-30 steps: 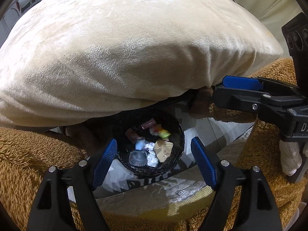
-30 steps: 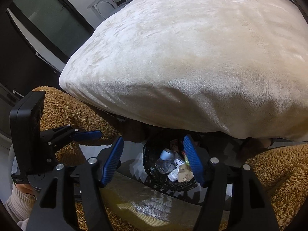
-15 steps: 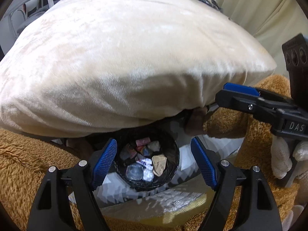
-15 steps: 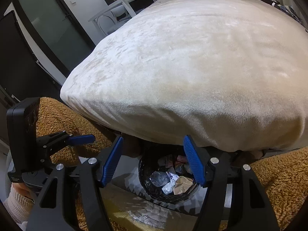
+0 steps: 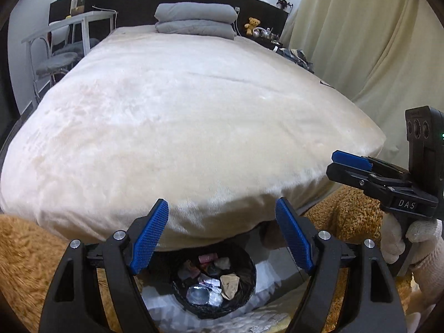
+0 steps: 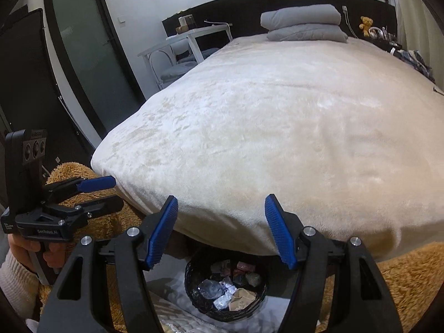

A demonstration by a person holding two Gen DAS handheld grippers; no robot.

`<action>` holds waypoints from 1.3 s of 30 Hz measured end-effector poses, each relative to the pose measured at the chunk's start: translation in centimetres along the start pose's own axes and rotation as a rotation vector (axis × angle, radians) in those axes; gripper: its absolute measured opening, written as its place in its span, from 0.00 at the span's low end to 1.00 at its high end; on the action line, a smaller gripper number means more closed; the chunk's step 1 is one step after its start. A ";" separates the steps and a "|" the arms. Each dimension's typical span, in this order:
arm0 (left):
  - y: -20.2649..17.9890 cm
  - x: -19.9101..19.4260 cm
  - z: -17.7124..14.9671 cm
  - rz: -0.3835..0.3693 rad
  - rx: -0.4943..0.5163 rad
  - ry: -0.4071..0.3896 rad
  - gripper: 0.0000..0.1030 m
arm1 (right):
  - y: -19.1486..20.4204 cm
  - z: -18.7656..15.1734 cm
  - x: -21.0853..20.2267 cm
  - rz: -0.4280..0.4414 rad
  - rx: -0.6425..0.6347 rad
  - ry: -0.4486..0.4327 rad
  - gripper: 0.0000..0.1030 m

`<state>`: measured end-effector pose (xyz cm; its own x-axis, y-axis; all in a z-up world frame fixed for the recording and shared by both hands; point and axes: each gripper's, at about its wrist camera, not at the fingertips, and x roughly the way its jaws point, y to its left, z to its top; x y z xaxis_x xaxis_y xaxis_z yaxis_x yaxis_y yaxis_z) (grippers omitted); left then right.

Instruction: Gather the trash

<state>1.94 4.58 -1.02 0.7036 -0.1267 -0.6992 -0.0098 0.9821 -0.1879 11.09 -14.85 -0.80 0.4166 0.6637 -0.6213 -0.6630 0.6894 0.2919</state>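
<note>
Below both pairs of released, empty fingers (image 5: 222,236) (image 6: 220,229) sits the black wire bin (image 5: 213,280) of crumpled wrappers and foil (image 6: 224,295) — light, crushable scraps, probably slippery — best pinched at a raised fold.

Bed: wide, cream plush-covered bed (image 5: 194,127), bare across the middle.
Far end of bed: two folded grey quilts (image 5: 194,20), stacked.
Floor: pale, glossy floor (image 6: 274,308); round black wicker wastebasket (image 6: 194,283) with crumpled wrappers; shaggy golden-brown rug (image 6: 402,277) alongside.
</note>
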 end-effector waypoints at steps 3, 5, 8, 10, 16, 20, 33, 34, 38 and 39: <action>0.2 -0.9 2.0 0.013 0.017 -0.048 0.76 | -0.5 1.2 -1.1 -0.012 -0.011 -0.049 0.67; 0.5 -1.7 3.2 0.018 0.024 -0.079 0.76 | -0.8 1.9 -1.7 -0.021 -0.018 -0.074 0.67; 0.6 -2.6 4.8 0.022 0.039 -0.120 0.76 | -1.3 3.1 -2.2 -0.047 -0.031 -0.106 0.67; 0.8 -3.0 5.7 0.025 0.048 -0.143 0.76 | -1.6 3.9 -2.5 -0.062 -0.036 -0.127 0.67; 0.9 -3.1 7.3 0.044 0.074 -0.193 0.82 | -2.3 5.6 -3.0 -0.085 -0.052 -0.185 0.78; 1.0 -2.6 7.9 0.050 0.085 -0.210 0.87 | -2.5 6.4 -2.8 -0.112 -0.071 -0.221 0.87; 1.4 -0.5 6.6 0.048 0.100 -0.250 0.94 | -2.8 5.5 -1.9 -0.164 -0.088 -0.310 0.96; 1.5 -0.6 6.5 0.047 0.098 -0.254 0.94 | -2.7 5.5 -1.8 -0.167 -0.092 -0.308 0.96; 1.6 -1.2 6.3 0.047 0.084 -0.281 0.94 | -2.7 5.5 -1.8 -0.164 -0.095 -0.305 0.96; 1.7 -1.2 6.3 0.046 0.085 -0.290 0.94 | -2.8 5.5 -1.7 -0.165 -0.093 -0.303 0.96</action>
<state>5.56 7.27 3.88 0.8774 -0.0487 -0.4772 0.0043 0.9956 -0.0937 15.66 -16.30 3.48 0.6792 0.6113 -0.4063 -0.6194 0.7743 0.1297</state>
